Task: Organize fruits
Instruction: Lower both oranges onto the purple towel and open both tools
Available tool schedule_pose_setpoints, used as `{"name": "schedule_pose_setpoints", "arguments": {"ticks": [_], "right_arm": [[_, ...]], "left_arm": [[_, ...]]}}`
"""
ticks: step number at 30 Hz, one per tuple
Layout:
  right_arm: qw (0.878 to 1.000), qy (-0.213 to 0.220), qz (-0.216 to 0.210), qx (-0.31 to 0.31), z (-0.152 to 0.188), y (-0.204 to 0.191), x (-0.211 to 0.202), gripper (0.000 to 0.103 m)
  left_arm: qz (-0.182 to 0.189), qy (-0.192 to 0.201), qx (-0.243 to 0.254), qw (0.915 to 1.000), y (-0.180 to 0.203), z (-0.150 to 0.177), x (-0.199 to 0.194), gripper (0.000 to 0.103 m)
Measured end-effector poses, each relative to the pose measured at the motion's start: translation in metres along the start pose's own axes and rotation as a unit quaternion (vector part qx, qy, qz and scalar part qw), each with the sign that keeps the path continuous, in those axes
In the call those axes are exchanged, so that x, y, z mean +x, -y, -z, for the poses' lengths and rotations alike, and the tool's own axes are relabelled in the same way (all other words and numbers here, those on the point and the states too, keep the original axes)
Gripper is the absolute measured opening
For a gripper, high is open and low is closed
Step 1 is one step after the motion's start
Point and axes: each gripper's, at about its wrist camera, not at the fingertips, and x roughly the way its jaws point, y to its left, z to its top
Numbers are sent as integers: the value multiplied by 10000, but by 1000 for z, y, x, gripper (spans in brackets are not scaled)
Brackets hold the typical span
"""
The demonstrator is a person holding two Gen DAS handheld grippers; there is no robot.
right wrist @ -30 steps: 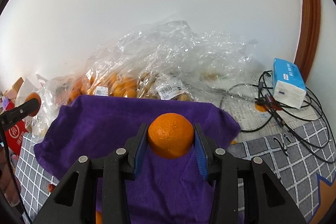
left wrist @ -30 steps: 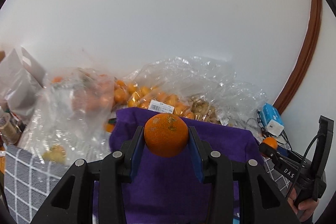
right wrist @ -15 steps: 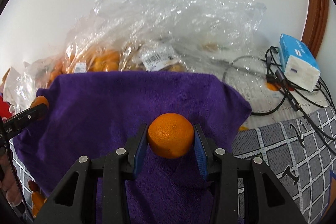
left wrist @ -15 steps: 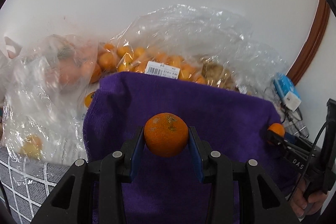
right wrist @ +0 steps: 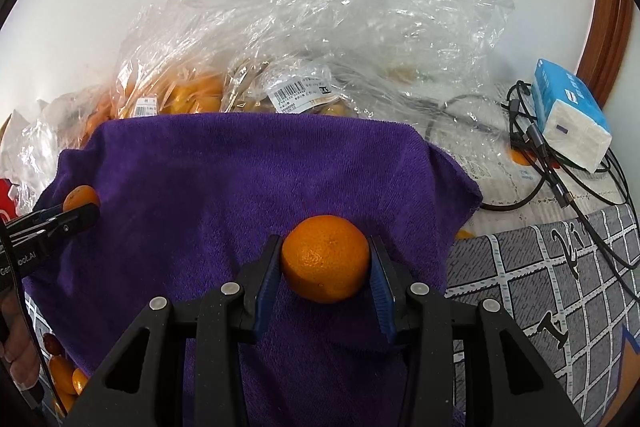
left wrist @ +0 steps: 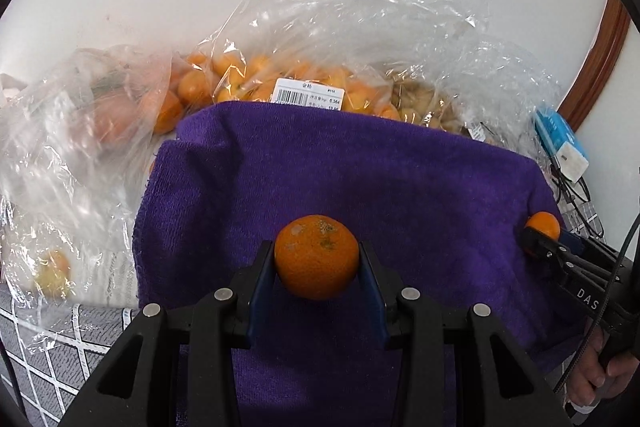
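Here, the left gripper (left wrist: 317, 269) clamps a speckled orange (left wrist: 317, 255) between its blue fingers (left wrist: 260, 277) above the purple towel (left wrist: 340, 171). The right gripper (right wrist: 325, 267) likewise grips a second orange (right wrist: 325, 258) over that towel.

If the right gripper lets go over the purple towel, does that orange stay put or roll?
The orange is round, so it could roll. The purple towel looks plush and would probably damp that. The right gripper pinches it without visible denting, so it is likely firm.

Black right gripper (right wrist: 325, 259) clamps a round orange mandarin (right wrist: 325, 258) between blue-padded jaws above a purple terry towel (right wrist: 224, 187); crinkled clear plastic fruit bags (right wrist: 320, 39) lie behind the towel.
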Motion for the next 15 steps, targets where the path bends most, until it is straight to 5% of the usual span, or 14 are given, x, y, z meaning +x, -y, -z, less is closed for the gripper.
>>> {"name": "schedule_pose_setpoints", "arguments": {"ticks": [8, 12, 15], "right_arm": [[10000, -8, 26, -37, 0, 0, -1, 44], [9998, 174, 85, -96, -2, -1, -13, 55], [9990, 437, 68, -60, -2, 0, -29, 70]], "left_arm": [[-38, -196, -17, 9998, -2, -2, 6, 39], [-73, -289, 34, 9996, 1, -5, 11, 40], [-135, -233, 86, 9996, 4, -9, 7, 54]]}}
